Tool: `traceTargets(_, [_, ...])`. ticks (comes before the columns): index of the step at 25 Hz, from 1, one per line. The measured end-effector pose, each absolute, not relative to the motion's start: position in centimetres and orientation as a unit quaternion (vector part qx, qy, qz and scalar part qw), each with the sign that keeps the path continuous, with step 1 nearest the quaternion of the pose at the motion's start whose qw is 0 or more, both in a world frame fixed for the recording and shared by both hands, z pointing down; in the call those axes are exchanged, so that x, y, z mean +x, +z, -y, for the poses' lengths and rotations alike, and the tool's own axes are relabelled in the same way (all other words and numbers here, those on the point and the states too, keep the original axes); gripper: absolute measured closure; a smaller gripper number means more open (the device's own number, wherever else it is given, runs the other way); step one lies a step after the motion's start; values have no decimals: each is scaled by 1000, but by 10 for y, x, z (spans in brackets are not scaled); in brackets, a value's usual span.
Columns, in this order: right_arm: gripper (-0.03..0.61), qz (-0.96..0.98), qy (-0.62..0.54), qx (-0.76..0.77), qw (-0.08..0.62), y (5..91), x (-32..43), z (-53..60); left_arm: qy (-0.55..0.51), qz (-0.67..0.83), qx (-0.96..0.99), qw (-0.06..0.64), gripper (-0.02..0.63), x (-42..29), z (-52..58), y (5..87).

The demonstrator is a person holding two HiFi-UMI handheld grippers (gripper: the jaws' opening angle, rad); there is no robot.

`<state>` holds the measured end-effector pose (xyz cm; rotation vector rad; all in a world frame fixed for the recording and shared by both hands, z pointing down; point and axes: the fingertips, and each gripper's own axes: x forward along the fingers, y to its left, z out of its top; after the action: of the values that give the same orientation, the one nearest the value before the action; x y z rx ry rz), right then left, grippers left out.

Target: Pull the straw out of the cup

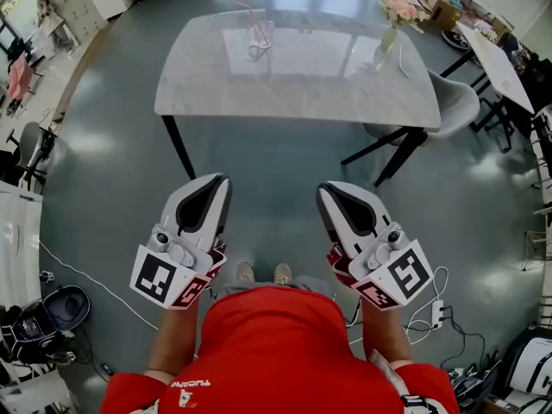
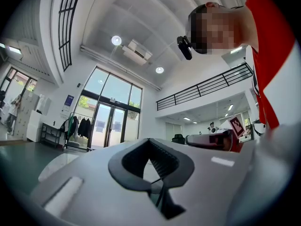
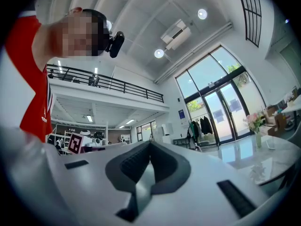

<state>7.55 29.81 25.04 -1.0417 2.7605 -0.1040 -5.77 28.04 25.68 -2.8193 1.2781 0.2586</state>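
Observation:
A clear cup (image 1: 260, 35) with a pink straw (image 1: 249, 14) stands on the far left part of a pale marble table (image 1: 297, 89), well ahead of me. Both grippers hang close to my body over the floor, far short of the table. My left gripper (image 1: 222, 180) points forward with its jaws together and nothing between them. My right gripper (image 1: 323, 189) is likewise shut and empty. In the left gripper view the left gripper's (image 2: 149, 141) tips meet. In the right gripper view the right gripper's (image 3: 150, 143) tips meet too. The cup shows in neither gripper view.
A vase of pink flowers (image 1: 392, 22) stands at the table's far right, and a grey chair (image 1: 453, 106) sits at its right end. Cables and a power strip (image 1: 435, 310) lie on the floor to my right. A second table (image 1: 500, 63) stands far right.

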Motion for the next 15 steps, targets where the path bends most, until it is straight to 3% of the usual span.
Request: traceTargets(15, [577,-938,-28,-332,98,247,92,-278,75,-443,-893,26,609,-56,-267,257])
